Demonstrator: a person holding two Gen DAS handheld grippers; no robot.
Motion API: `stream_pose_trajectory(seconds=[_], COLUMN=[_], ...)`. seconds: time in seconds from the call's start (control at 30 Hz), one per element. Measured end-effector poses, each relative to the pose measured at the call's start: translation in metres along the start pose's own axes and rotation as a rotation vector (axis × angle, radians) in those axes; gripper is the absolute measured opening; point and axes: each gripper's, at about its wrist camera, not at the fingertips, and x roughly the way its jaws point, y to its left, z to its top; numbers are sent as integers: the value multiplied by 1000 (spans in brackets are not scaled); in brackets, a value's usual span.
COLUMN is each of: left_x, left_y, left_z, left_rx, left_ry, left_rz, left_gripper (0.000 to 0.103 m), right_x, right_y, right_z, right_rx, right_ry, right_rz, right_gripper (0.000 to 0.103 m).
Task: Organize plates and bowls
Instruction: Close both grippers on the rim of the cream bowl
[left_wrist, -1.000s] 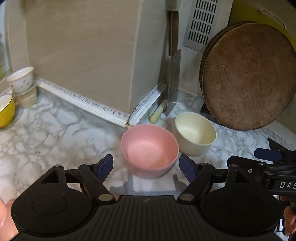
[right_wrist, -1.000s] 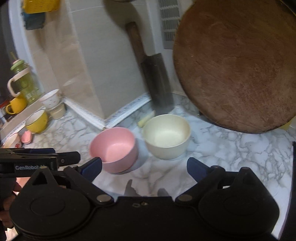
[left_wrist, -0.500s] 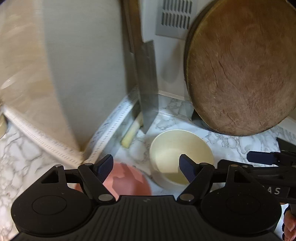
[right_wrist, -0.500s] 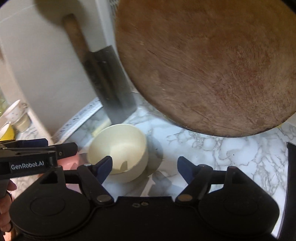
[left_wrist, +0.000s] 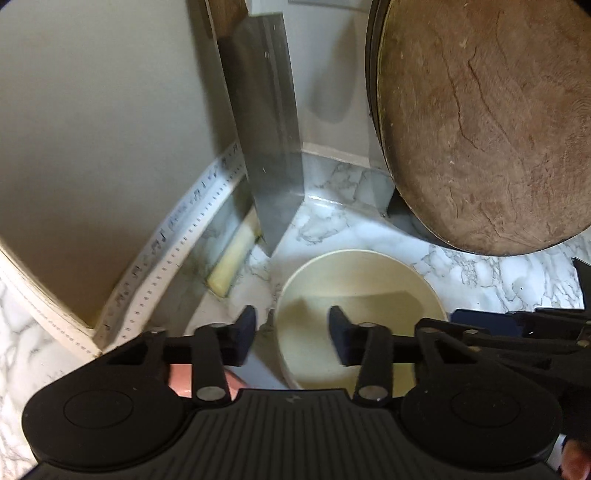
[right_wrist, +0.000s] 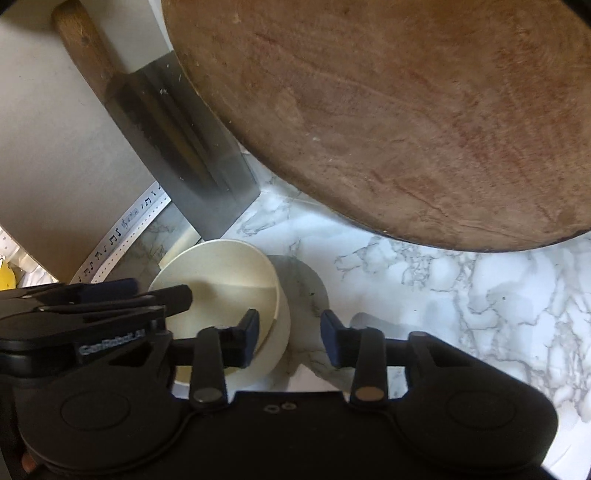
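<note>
I see the cream bowl (left_wrist: 354, 295) on the marble worktop (right_wrist: 461, 295), its left wall between my left gripper's (left_wrist: 291, 332) parted fingers and its right wall between my right gripper's (right_wrist: 290, 336) parted ones; neither pair touches it as far as I can tell. A sliver of pink bowl (left_wrist: 181, 380) shows below my left fingers. Beyond lean a cleaver (right_wrist: 181, 147) and a round wooden board (right_wrist: 406, 110).

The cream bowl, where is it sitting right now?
The cream bowl sits on the marble counter, just in front of the leaning cleaver and the round wooden board, with both sets of fingers straddling its rim.
</note>
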Motion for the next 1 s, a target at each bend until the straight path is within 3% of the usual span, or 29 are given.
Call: stream_pose_trajectory(seconds=[0.27, 0.67, 1.0], left_x=[8, -8, -43], left_y=[3, -3, -10], left_z=[3, -3, -18], left_rx=[-35, -14, -27], left_ry=[45, 37, 20], left_rz=[2, -6, -47], left_gripper=[12, 10, 10], right_x=[13, 3, -34], right_y=[4, 2, 0], right_z=[3, 1, -9], right_rx=[-15, -12, 2], right_ry=[31, 19, -7], right_rz=[17, -15, -15], right_gripper=[18, 10, 9])
